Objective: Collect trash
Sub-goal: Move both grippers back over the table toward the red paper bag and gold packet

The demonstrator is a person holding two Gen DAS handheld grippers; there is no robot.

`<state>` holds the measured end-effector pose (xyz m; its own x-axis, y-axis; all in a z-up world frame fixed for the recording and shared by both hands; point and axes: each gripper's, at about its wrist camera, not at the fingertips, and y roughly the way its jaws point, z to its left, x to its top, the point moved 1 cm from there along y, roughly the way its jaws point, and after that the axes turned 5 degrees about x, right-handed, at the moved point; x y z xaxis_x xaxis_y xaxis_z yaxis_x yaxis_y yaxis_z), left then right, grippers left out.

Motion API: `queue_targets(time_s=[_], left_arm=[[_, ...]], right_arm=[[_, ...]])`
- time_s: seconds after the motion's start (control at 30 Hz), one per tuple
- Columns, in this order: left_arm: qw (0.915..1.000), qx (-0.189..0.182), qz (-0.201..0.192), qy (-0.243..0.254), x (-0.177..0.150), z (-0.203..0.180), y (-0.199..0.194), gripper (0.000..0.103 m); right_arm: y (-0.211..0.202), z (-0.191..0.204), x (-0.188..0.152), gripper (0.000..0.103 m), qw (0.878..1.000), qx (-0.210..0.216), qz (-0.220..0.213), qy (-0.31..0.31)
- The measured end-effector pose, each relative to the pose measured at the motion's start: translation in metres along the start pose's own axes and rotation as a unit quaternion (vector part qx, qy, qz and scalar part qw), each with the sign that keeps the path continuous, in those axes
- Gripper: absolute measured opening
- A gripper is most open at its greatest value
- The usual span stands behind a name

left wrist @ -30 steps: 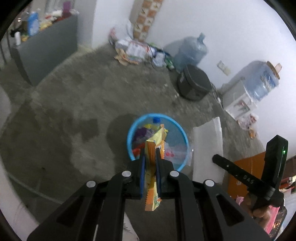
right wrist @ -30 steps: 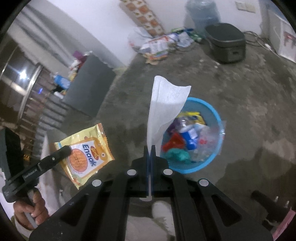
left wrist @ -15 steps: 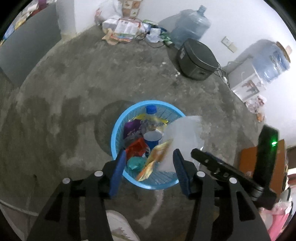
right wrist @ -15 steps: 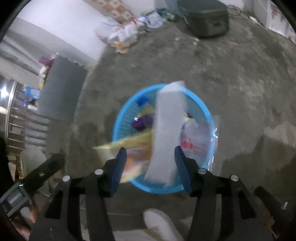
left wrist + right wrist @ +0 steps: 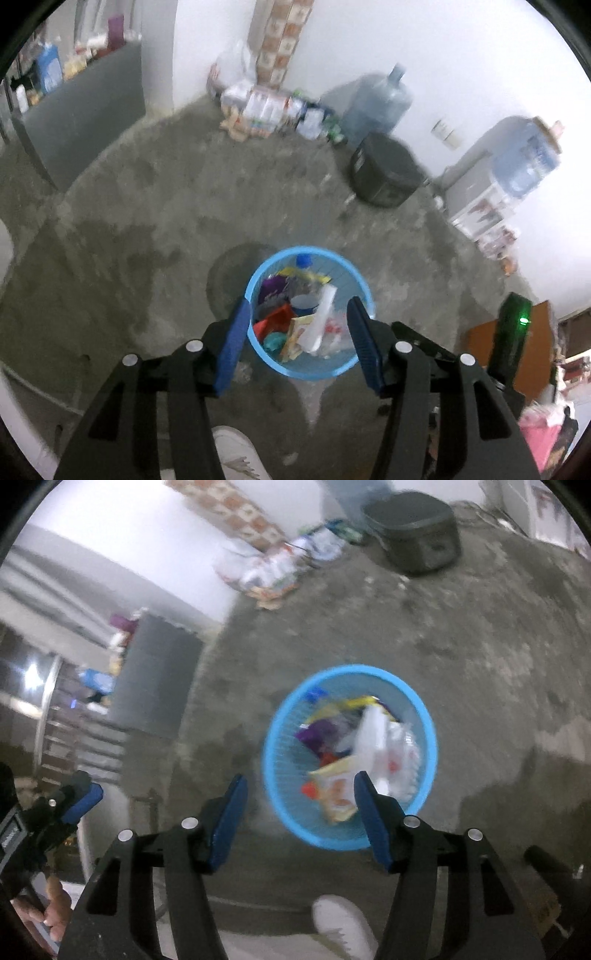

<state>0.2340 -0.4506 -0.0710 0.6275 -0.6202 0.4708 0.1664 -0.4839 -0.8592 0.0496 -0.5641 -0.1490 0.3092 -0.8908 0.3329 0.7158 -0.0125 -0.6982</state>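
Note:
A round blue basket (image 5: 258, 284) stands on the concrete floor, holding several pieces of trash. An orange-and-yellow snack packet (image 5: 291, 338) and a white paper sheet (image 5: 320, 319) lie on top inside it. My left gripper (image 5: 297, 345) hovers above the basket's near side, open, with nothing between its blue pads. In the right wrist view the same basket (image 5: 275, 734) holds the packet (image 5: 334, 794) and the paper (image 5: 369, 734). My right gripper (image 5: 300, 819) hangs over the near left rim, its jaws opening and empty. The left gripper (image 5: 79, 799) shows at the left edge.
A black cooker (image 5: 384, 173) and two large water jugs (image 5: 376, 107) (image 5: 524, 158) stand by the far wall, beside a heap of litter (image 5: 266, 110). A grey cabinet (image 5: 81, 110) is at the left. A white shoe (image 5: 236, 454) is just below the grippers.
Both grippers opened. The snack packet left the left gripper and the white paper left the right one, and both dropped into the blue basket.

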Motion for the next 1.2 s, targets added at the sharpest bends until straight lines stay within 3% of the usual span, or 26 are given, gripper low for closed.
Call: queue_targets(time_s=[0.17,0.27,0.37,0.5,0.63,0.8,0.9,1.03,1.2], left_arm=[[0.9968,0.008,-0.077,0.020,-0.043,0.010,-0.106,0.063],[0.9935,0.036,-0.106,0.020,-0.091,0.030,-0.162,0.066],[0.9888,0.078,-0.127,-0.012,-0.145,0.066,-0.211,0.067],[0.9737,0.160,-0.145,-0.073,-0.222,0.113,-0.267,0.067],[0.9554,0.209,-0.161,-0.133,-0.298,0.148,-0.309,0.067],[0.9393,0.233,-0.156,-0.198,-0.370,0.179,-0.319,0.067],[0.9372,0.218,-0.151,-0.227,-0.400,0.192,-0.311,0.066],[0.9392,0.197,-0.148,-0.239,-0.420,0.200,-0.293,0.049],[0.9438,0.194,-0.135,-0.231,-0.431,0.206,-0.273,0.030]], right_arm=[[-0.029,0.052,-0.018,0.060,0.996,0.066,0.003,-0.067],[-0.035,0.085,-0.034,0.060,0.989,0.097,0.024,-0.113],[-0.040,0.121,-0.055,0.060,0.977,0.119,0.051,-0.168],[-0.042,0.171,-0.088,0.060,0.956,0.154,0.089,-0.233],[-0.038,0.201,-0.127,0.060,0.934,0.185,0.142,-0.271],[-0.015,0.249,-0.195,0.060,0.892,0.215,0.235,-0.321],[-0.004,0.279,-0.235,0.053,0.867,0.221,0.274,-0.352],[0.018,0.319,-0.274,0.036,0.833,0.230,0.309,-0.397],[0.051,0.366,-0.320,0.023,0.805,0.224,0.335,-0.435]])
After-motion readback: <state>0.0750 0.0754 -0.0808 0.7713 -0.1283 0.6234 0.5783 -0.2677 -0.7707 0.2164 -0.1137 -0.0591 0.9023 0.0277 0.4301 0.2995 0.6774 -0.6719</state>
